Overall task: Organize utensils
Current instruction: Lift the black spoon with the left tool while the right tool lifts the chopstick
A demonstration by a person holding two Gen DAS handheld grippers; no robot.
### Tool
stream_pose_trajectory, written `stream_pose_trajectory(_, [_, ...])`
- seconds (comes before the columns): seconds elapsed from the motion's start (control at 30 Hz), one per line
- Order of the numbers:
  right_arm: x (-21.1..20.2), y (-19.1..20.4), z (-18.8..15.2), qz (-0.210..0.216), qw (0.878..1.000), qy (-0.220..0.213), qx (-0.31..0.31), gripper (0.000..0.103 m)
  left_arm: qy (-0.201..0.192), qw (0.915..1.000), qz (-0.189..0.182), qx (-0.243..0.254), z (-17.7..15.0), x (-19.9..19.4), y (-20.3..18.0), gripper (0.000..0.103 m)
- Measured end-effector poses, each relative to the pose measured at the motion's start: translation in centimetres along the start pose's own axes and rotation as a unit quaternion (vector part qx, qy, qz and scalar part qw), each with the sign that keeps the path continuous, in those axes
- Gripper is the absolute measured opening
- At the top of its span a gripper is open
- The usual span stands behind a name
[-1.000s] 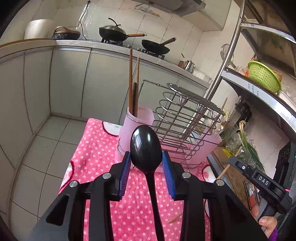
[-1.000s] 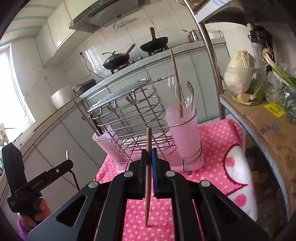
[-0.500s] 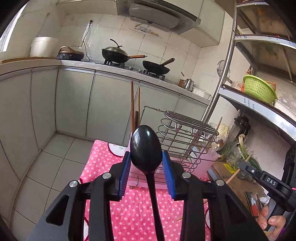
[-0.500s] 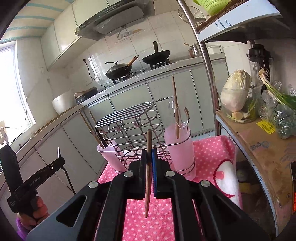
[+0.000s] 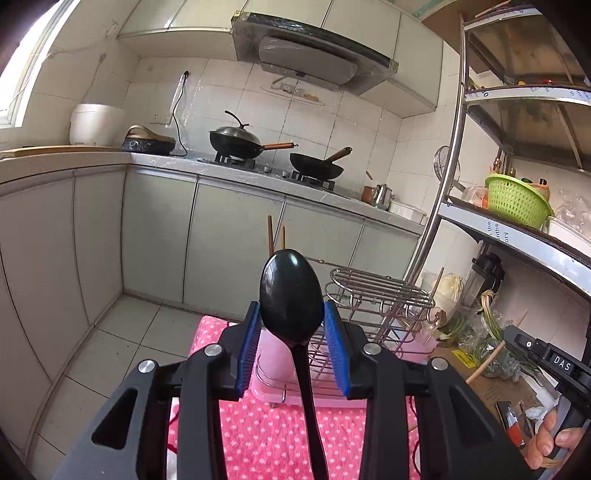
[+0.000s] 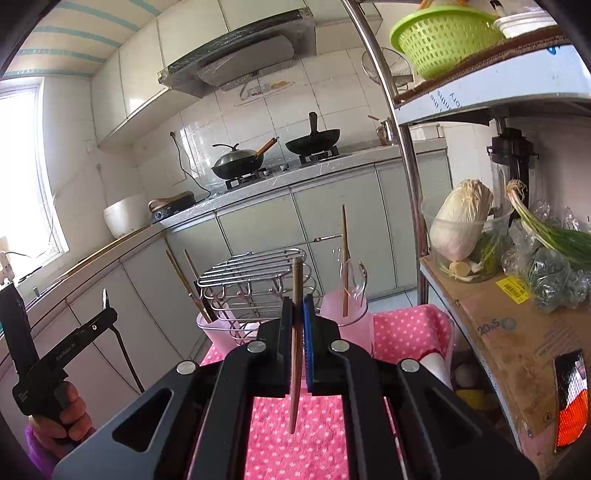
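Note:
My left gripper is shut on a black spoon, bowl up between the blue pads, handle hanging down. My right gripper is shut on a wooden chopstick, held upright. Both are raised above and in front of a wire utensil rack on a pink dotted cloth. The rack shows in the left wrist view too. Its left pink cup holds two chopsticks. Its right pink cup holds a chopstick and clear utensils.
A metal shelf post stands right of the rack. The shelf holds a cardboard sheet, cabbage, greens and a green basket. Grey cabinets and a stove with two woks lie behind. Tiled floor is at left.
Both grippers have risen and pulled back from the rack, which now looks smaller and lower. Each still holds its utensil.

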State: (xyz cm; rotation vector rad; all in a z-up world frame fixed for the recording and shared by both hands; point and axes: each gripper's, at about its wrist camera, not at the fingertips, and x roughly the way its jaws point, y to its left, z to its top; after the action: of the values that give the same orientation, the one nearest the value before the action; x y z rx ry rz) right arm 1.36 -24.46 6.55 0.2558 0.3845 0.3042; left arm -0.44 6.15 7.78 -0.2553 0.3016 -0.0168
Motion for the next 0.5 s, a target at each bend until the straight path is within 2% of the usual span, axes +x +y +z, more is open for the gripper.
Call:
stream_pose_trajectory(0.27, [-1.4,0.8,3.5,-0.008,0.999,-0.040,-0.028,0.006,-0.061,0.9977,0.023,0.017,3.4,-0.5,-0.4,0.034])
stream_pose_trajectory(0.5, [-1.5,0.9,6.9,-0.013,0.996,-0.073,-0.040,0.006,-0.102,0.9940,0.038,0.008,6.5,1.1,-0.5,0.034])
